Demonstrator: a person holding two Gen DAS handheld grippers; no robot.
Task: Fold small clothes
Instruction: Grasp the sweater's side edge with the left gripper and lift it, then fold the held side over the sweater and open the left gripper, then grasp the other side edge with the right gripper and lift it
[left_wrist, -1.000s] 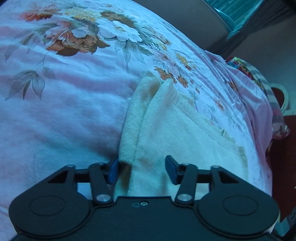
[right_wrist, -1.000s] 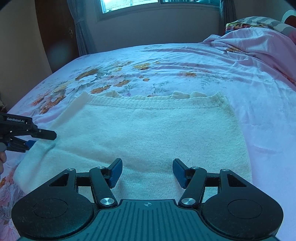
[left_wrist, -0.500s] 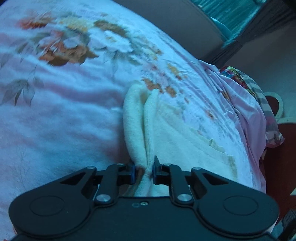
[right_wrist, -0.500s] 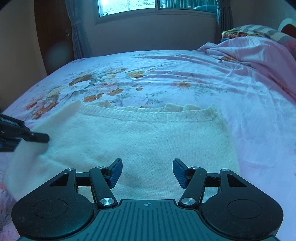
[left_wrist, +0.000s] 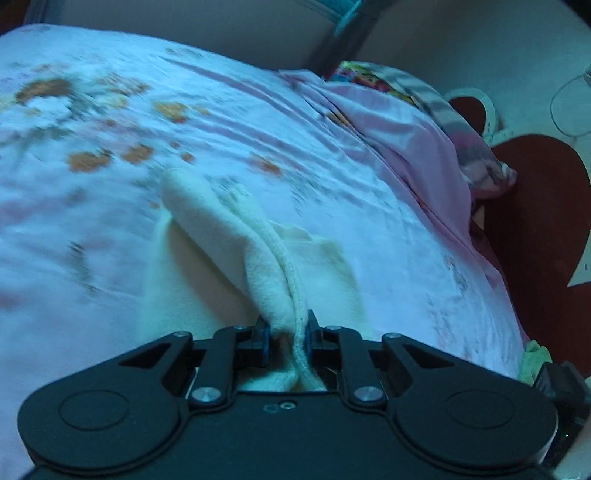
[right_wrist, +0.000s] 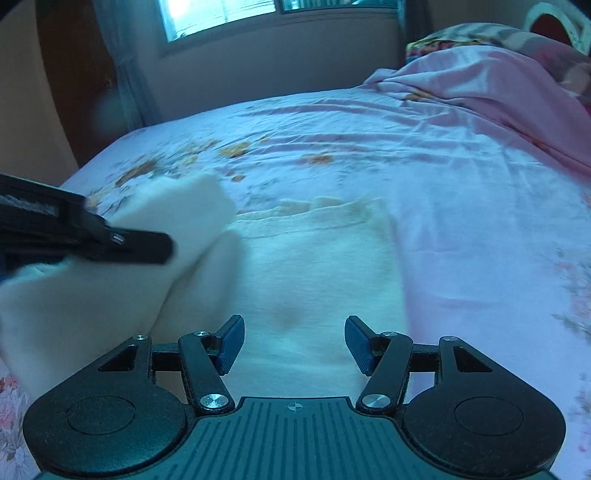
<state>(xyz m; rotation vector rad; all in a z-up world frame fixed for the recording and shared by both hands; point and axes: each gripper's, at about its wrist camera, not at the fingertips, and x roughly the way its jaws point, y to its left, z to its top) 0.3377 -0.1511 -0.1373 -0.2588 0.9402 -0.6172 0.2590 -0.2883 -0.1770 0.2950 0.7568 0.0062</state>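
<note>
A cream knitted sweater lies on the floral pink bedsheet. My left gripper is shut on the sweater's side edge, which bunches up between the blue pads and rises off the bed. In the right wrist view that left gripper comes in from the left, carrying the lifted flap over the sweater's body. My right gripper stands open just above the near hem, nothing between its fingers.
A crumpled pink blanket and patterned pillows lie along the bed's right side. A window and wall stand beyond the far edge. A dark red headboard is at the right.
My left gripper closed on the sweater's left edge, then lifted it and swept it rightward over the garment. My right gripper moved slightly and stayed open.
</note>
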